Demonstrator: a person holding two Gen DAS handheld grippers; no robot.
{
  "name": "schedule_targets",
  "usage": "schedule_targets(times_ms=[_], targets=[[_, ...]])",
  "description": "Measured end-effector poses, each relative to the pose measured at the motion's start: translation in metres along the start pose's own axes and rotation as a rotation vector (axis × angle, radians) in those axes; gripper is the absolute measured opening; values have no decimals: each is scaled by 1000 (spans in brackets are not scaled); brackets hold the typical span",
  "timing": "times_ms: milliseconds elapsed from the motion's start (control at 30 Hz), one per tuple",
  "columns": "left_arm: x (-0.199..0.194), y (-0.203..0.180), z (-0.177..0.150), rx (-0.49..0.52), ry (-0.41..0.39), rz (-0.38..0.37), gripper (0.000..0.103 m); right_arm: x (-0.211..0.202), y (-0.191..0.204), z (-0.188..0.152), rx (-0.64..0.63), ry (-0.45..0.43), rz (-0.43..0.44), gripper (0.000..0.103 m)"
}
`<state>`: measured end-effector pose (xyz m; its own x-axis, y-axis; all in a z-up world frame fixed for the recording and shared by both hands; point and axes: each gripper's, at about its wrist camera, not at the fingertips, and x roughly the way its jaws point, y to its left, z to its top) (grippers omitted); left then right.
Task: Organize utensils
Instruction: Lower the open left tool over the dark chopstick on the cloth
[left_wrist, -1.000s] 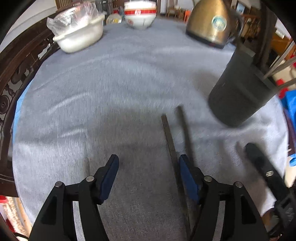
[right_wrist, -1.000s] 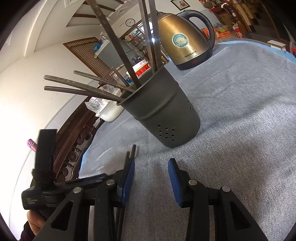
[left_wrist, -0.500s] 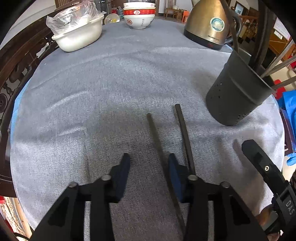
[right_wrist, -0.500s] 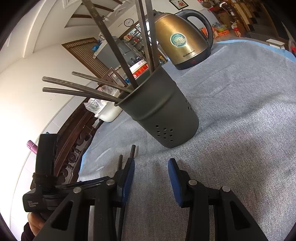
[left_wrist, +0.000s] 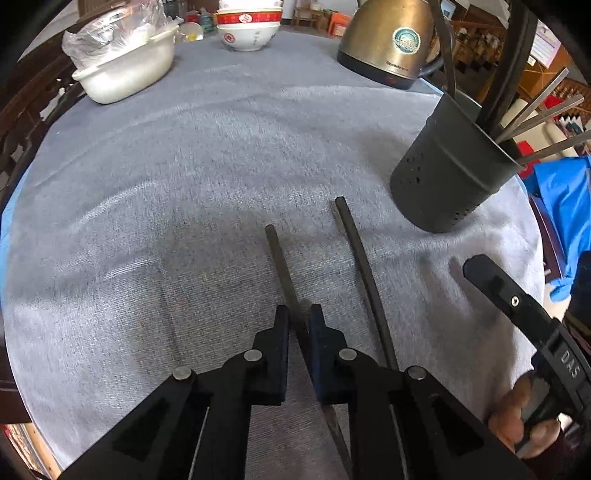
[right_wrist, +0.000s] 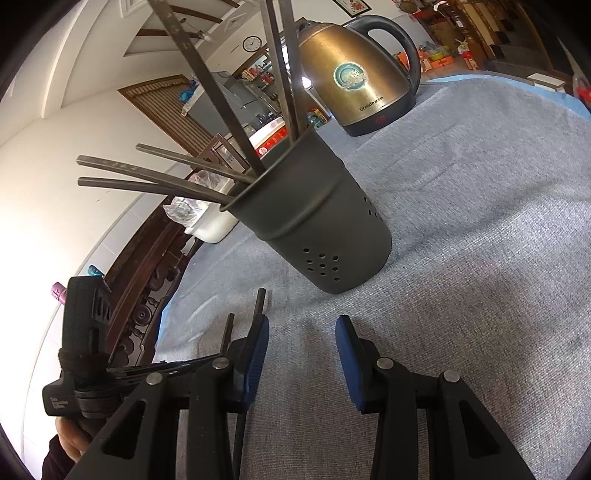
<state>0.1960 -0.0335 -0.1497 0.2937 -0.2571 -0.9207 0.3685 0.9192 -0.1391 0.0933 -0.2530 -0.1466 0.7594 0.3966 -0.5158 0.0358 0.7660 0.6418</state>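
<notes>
With the left gripper (left_wrist: 298, 314) just closed on one chopstick (left_wrist: 277, 254), lift its tip clear before swinging toward the perforated holder (left_wrist: 443, 184), right gripper (right_wrist: 301, 332) spread

The left gripper (left_wrist: 299, 314) points steeply down; its jaws have just been closing. The right gripper (right_wrist: 302, 332) stands half open.
</notes>
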Motion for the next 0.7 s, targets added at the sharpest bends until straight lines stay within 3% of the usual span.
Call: schedule_targets(times_ms=[233, 333, 367, 700], targets=[[1, 9, 10, 58, 58, 23, 15, 1, -1, 0, 5, 2, -5, 41], [1, 11, 14, 62, 59, 62, 36, 2, -1, 1, 6, 3, -7, 41], [1, 11, 14, 60, 55, 72, 39, 1, -2, 0, 7, 3, -8, 41], [9, 1, 24, 38, 49, 145, 39, 2, -2, 0, 9, 7, -13, 41]])
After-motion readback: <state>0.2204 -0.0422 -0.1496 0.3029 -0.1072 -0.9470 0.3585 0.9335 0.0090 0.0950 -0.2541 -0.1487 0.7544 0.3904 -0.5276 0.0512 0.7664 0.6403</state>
